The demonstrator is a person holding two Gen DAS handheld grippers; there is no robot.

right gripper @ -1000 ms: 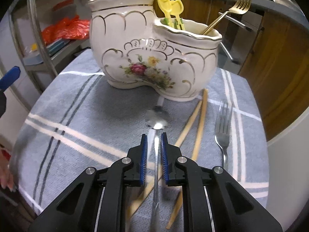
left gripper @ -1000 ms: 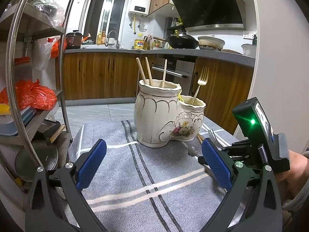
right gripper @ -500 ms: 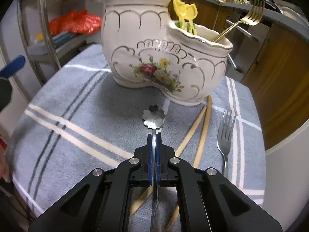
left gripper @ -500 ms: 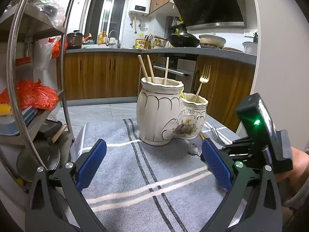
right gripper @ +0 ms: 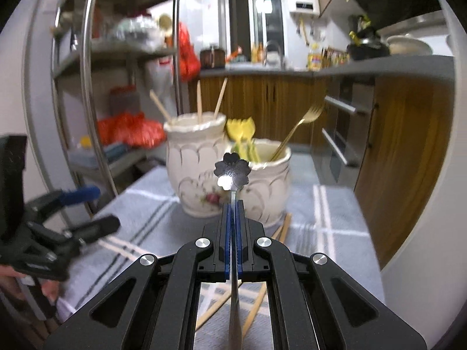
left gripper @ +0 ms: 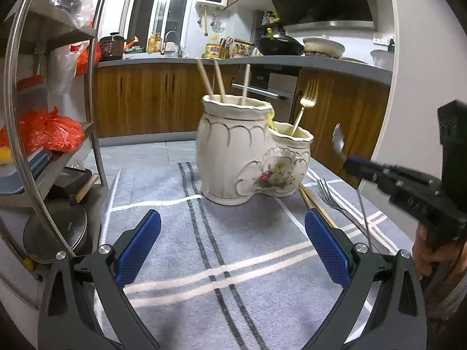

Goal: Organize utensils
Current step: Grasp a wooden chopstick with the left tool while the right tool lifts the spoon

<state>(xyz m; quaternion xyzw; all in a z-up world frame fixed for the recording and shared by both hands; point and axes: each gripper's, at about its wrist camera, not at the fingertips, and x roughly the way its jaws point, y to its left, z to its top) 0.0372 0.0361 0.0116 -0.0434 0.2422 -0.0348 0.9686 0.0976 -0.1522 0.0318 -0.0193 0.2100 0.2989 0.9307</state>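
Your left gripper [left gripper: 232, 250] hovers low over the striped cloth [left gripper: 181, 233] on the desk, its jaws spread wide with nothing between them. Ahead stands the white ceramic holder [left gripper: 248, 157], chopsticks in its tall part, a gold fork [left gripper: 305, 105] in the low one. To the right, your right gripper [right gripper: 232, 204] has its jaws pinching the flower-headed spoon [right gripper: 232, 169], held off the cloth before the holder.
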